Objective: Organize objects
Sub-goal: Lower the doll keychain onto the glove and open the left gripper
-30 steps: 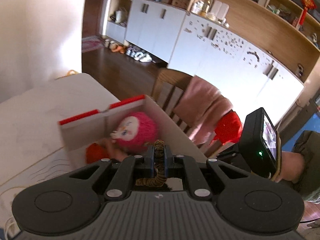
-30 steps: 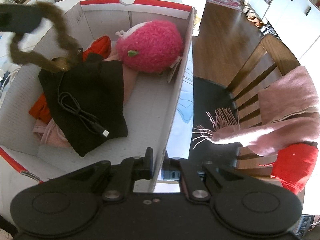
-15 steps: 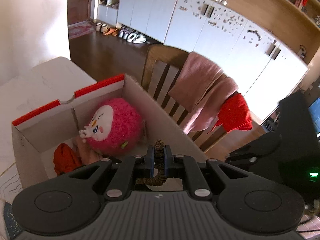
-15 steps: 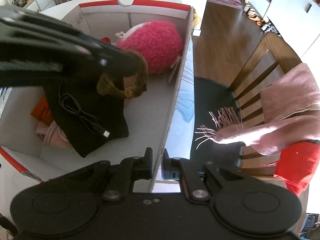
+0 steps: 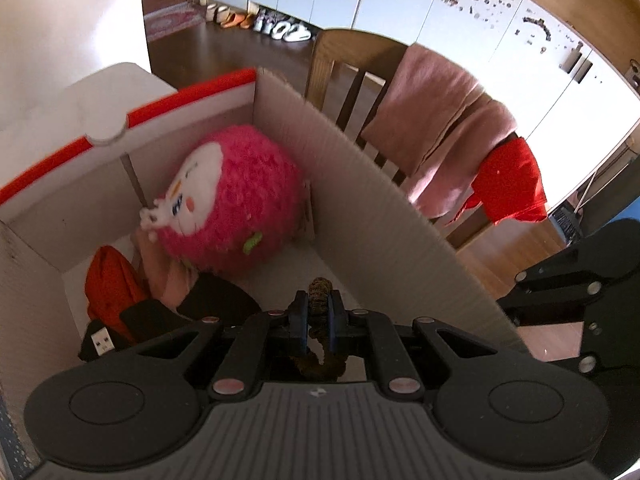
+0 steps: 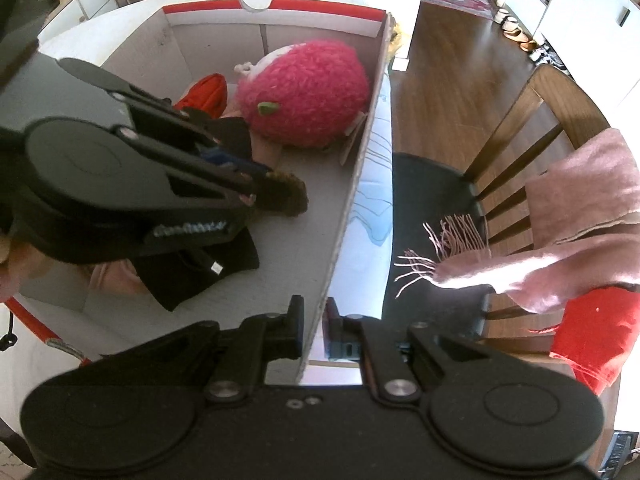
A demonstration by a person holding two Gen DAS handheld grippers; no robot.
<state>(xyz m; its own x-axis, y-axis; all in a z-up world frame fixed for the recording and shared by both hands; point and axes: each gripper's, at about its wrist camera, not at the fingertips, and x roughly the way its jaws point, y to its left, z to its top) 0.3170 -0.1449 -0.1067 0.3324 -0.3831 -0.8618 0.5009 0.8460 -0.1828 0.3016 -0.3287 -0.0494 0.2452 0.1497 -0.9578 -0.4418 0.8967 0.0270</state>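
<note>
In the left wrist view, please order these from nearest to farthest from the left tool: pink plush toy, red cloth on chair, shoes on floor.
From the left tool:
1. Pink plush toy, in the box, just ahead.
2. Red cloth, on the chair, right.
3. Shoes, floor by cabinets, far back.

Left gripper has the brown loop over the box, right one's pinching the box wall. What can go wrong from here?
1. The brown loop is fuzzy and hangs between the left gripper's fingers; on release it may snag and stay.
2. The black cable lies on dark cloth just below; the loop could tangle with it.
3. The right gripper clamps the thin box wall; a tug could bend it.
</note>
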